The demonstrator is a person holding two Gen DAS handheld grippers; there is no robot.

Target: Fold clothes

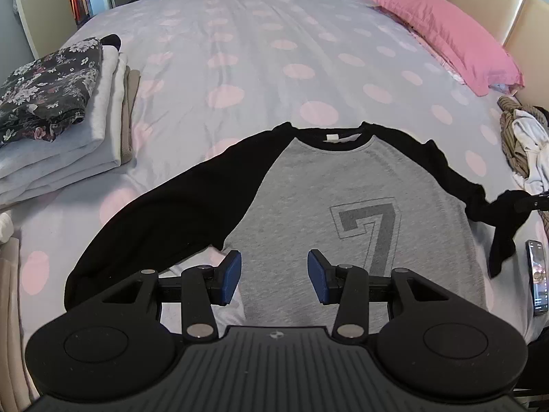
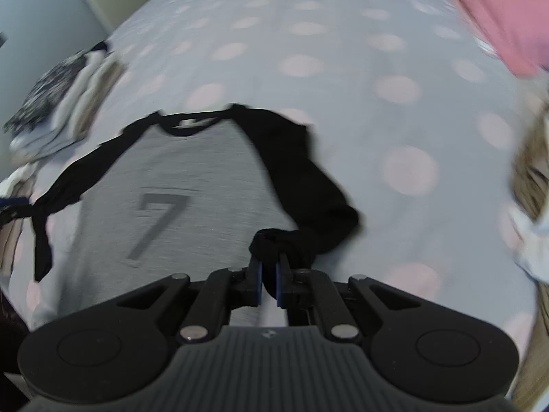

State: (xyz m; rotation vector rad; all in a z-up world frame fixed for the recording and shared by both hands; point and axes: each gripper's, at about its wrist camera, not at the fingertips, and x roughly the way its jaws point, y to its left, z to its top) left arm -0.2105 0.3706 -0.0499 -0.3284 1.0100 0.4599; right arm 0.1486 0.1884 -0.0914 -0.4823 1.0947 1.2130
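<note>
R gripper [image 2: 269,274] jaws pinch black sleeve [image 2: 308,185]; L gripper [image 1: 273,276] jaws half-open, empty.

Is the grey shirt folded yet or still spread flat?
Mostly spread: grey shirt lies face up; only one black sleeve is lifted by the right gripper.

Grey shirt [image 1: 329,185] with black sleeves and dark 7, lilac bedspread [image 1: 240,34] with pink dots, pink pillow [image 1: 446,37] far right, dark floral fabric [image 1: 44,89] atop probably white-beige stack, left.
</note>
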